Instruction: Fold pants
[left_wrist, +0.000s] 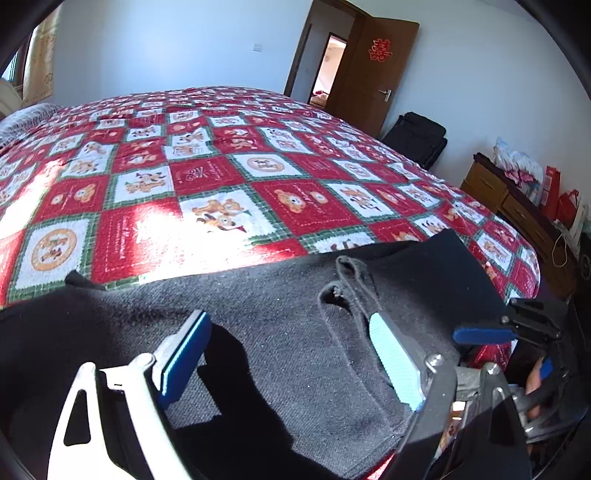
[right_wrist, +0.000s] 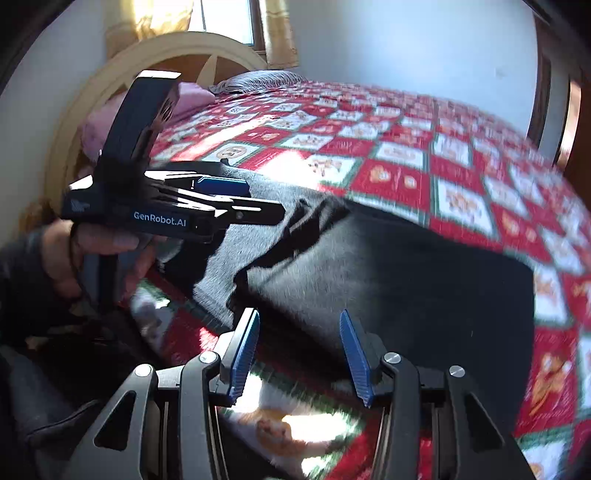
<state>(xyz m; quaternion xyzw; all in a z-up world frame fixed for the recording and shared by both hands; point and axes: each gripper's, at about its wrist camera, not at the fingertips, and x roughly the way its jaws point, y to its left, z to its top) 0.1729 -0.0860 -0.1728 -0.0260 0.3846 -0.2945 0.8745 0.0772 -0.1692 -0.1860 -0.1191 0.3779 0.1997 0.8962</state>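
Note:
Dark grey-black pants lie on the near edge of the bed, with a pocket seam toward the right. My left gripper is open just above the cloth, one finger on each side of it, holding nothing. In the right wrist view the pants lie folded on the quilt. My right gripper is open at the near edge of the pants, empty. The left gripper shows there at the left, held in a hand over the cloth. The right gripper's blue pad shows at the right of the left wrist view.
The bed carries a red, white and green checked quilt. A headboard and pink pillow stand at the bed's far end. A wooden dresser, a black bag and an open door stand at the right.

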